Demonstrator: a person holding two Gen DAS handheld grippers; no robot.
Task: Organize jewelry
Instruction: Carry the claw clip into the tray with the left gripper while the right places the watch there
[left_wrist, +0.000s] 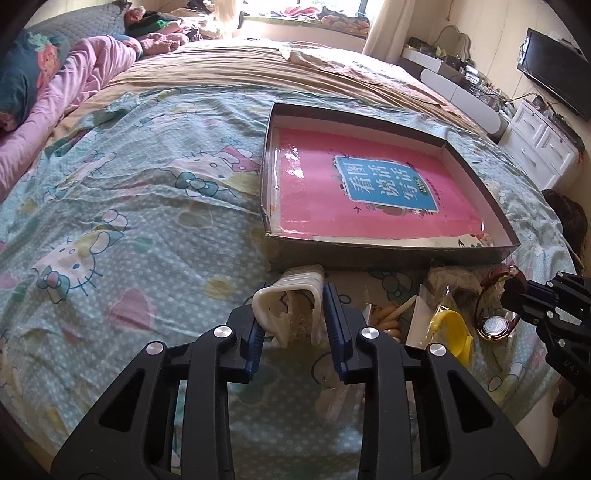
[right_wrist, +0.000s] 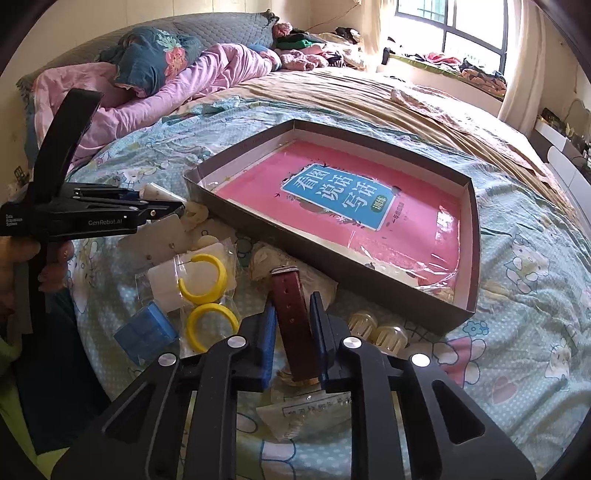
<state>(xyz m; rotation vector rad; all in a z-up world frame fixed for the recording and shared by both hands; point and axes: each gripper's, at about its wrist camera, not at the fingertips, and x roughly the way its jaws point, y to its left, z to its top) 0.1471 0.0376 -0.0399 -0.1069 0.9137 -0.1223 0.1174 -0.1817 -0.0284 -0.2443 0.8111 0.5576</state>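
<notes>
While both your claws are loaded, the thing that matters is the box (right_wrist: 332, 273), which lies straight ahead of each of them with its near wall just past the fingertips. Your left claw (left_wrist: 295, 314) is pinching a cream clip (left_wrist: 291, 295), its pads pressed on the clip's two sides. Your right claw (right_wrist: 293, 332) is pinching the strap of a watch (right_wrist: 295, 321), squeezed flat between the pads. The strap's long axis runs forward along the fingers, pointing at the box; from the left view the watch face (left_wrist: 495, 326) hangs low, near the bedsheet (left_wrist: 129, 206). The box's long side lies across your line of reach, and the right claw looks a little nearer to its wall than the left, so that hand probably has the shorter carry. Inside the box you see one pink book (right_wrist: 354, 214) under clear film and no jewelry yet. To the left of your right claw lie two yellow rings (right_wrist: 207, 295) in a clear packet and one blue case (right_wrist: 146, 332). Just right of it sit two small cream ribbed pieces (right_wrist: 380, 328). One white card (right_wrist: 155, 240) lies further left, under your left claw. More pale bits lie near the box wall, too jumbled to count. I judge that each load must rise over the wall before you let go.
</notes>
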